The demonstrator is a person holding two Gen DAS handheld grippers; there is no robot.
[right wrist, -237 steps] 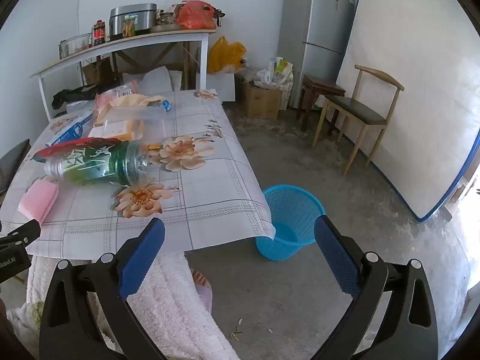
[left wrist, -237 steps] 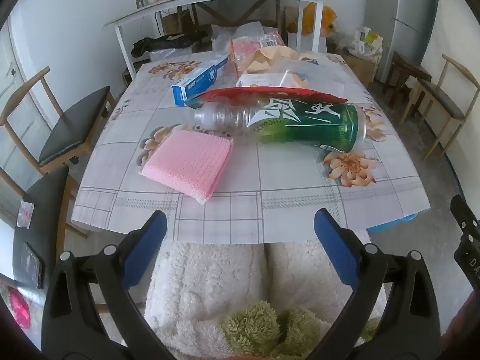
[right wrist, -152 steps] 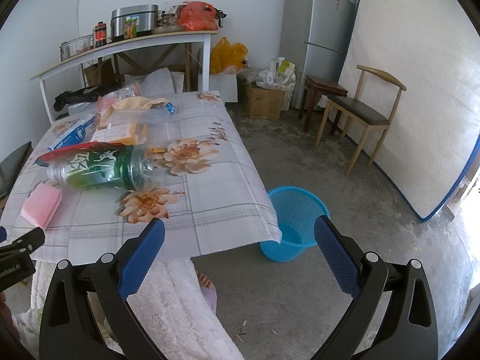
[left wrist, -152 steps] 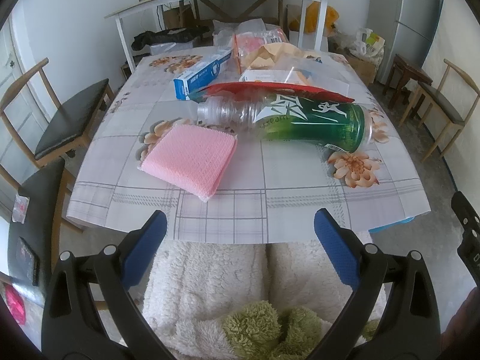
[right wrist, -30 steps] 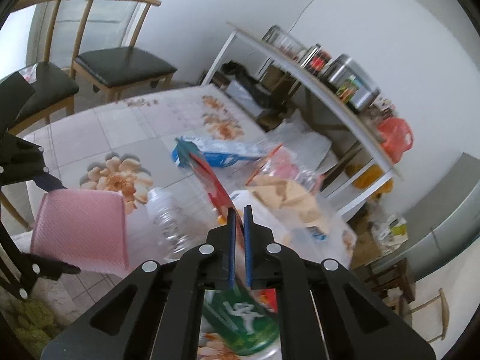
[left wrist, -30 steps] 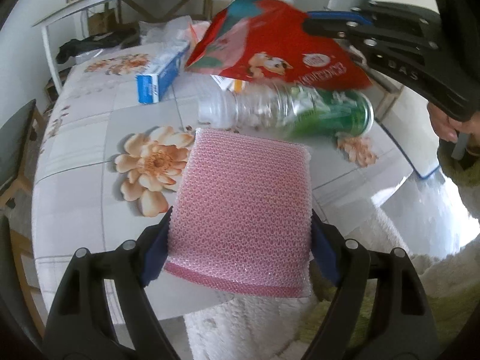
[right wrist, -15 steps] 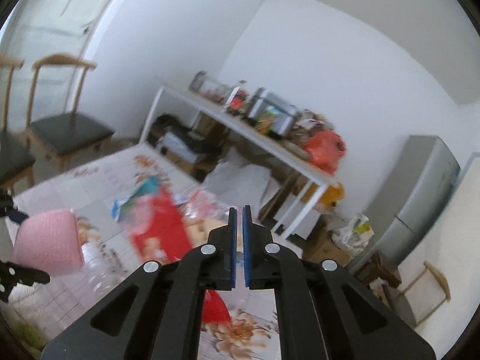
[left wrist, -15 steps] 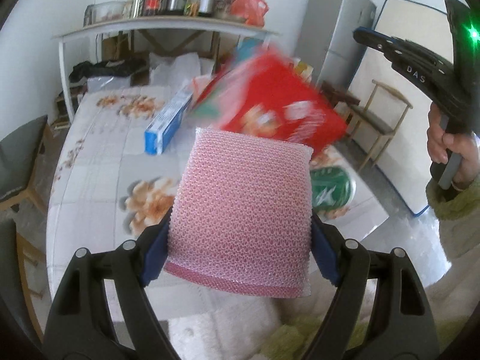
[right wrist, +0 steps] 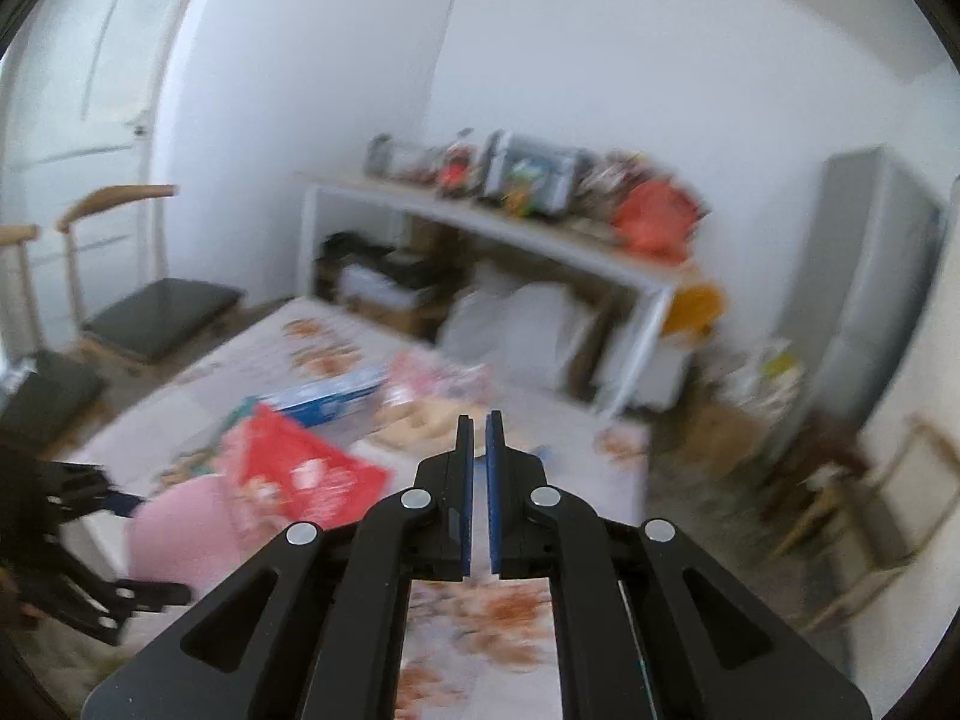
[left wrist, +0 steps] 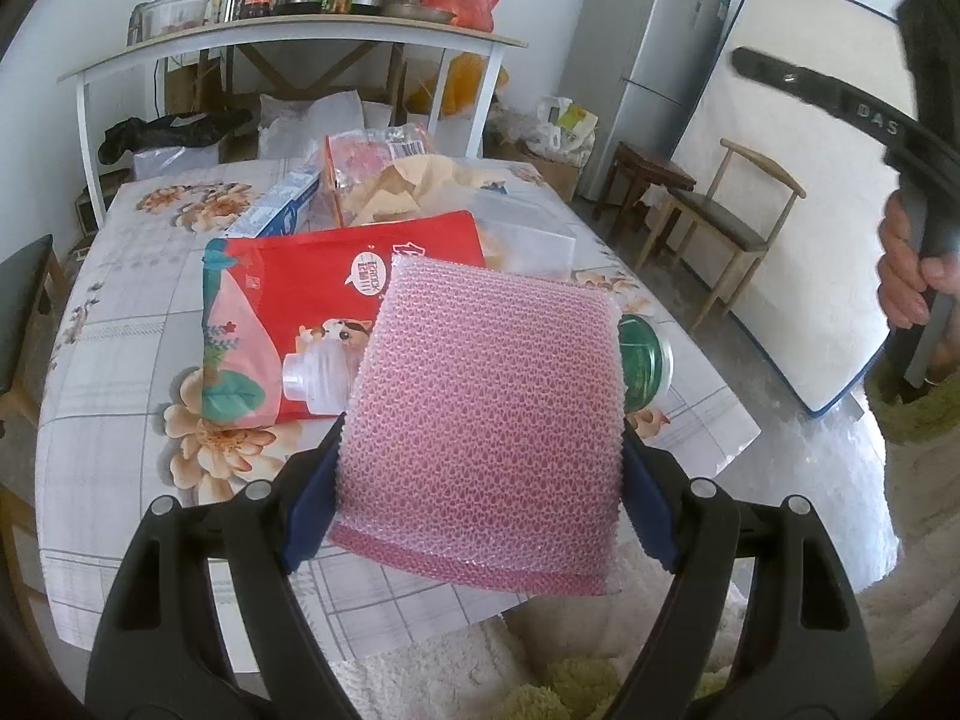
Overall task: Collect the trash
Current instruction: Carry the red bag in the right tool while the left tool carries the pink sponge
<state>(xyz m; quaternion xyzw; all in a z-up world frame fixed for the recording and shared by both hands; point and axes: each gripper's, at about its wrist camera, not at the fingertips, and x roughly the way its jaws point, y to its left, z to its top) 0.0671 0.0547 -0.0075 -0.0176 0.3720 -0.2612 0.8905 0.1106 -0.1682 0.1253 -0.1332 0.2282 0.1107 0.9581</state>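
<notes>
The pink sponge (left wrist: 486,420) hides most of the green bottle (left wrist: 645,357) behind it and the lower right of the red pouch (left wrist: 336,294). The right-wrist view is motion-blurred; items on the shelf (right wrist: 510,228) beyond the sponge are unreadable.

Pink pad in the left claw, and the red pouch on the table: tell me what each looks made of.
Pink pad: apparently synthetic mesh over a soft core; shiny netted weave shows. Red pouch: probably glossy printed plastic film; it lies flat, with sheen.
</notes>
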